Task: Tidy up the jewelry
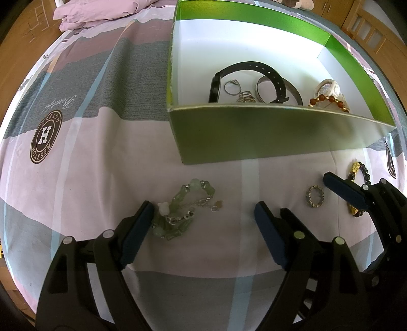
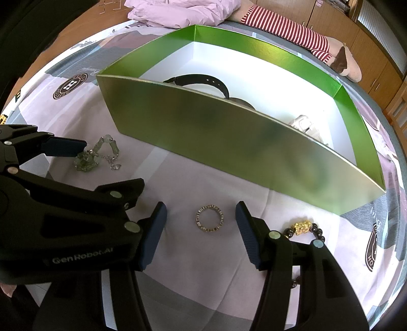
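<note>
A green box (image 1: 254,132) with a white inside sits on the bedspread; in it lie a black watch (image 1: 244,76), rings, a bangle and an amber bead bracelet (image 1: 328,99). My left gripper (image 1: 204,216) is open, and a pale green jade bracelet (image 1: 185,206) lies between its fingers, closer to the left one. My right gripper (image 2: 201,224) is open around a studded ring (image 2: 209,219) that lies flat on the cloth. A black bead bracelet with a gold charm (image 2: 304,228) lies just right of the right finger. The box (image 2: 229,142) stands right behind both.
The pink and grey bedspread (image 1: 76,142) carries round logos. A folded pink quilt (image 2: 183,11) lies at the far end. A person's striped sleeve (image 2: 285,28) rests behind the box. Wooden cabinets (image 2: 368,48) stand at the right.
</note>
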